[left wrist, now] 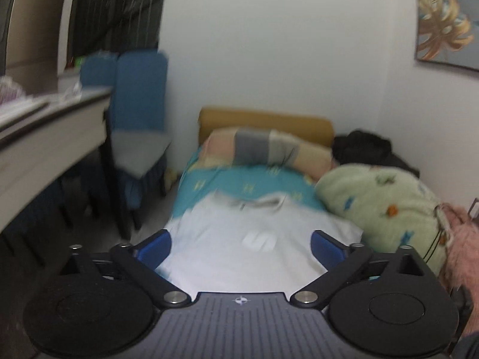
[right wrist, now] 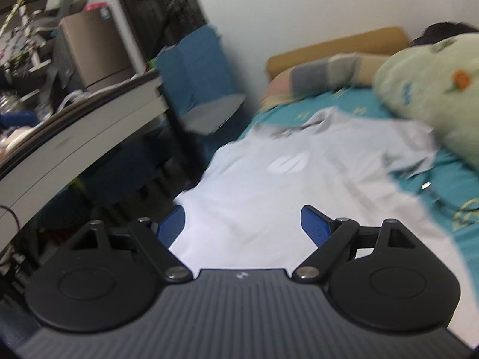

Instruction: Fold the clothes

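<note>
At the left edge of both views a cluttered desk (left wrist: 54,125) runs in, with a blue chair (left wrist: 139,113) tucked behind it. In the middle of each frame lies the white T-shirt (left wrist: 239,254), spread flat, front up, on the teal bedsheet (left wrist: 239,184), its collar toward the top of the picture and a pale logo near the chest. The left gripper (left wrist: 241,243) hangs above the shirt's lower part with its blue pads wide apart and nothing between them. The right gripper (right wrist: 242,224) is likewise spread and empty over the hem. To the right sit a striped pillow (left wrist: 269,146) and a bunched green quilt (left wrist: 386,206).

The shirt looks laid out and released, so folding proper has not begun. Next, I judge, each gripper must drop to a side edge and pinch the cloth.
</note>
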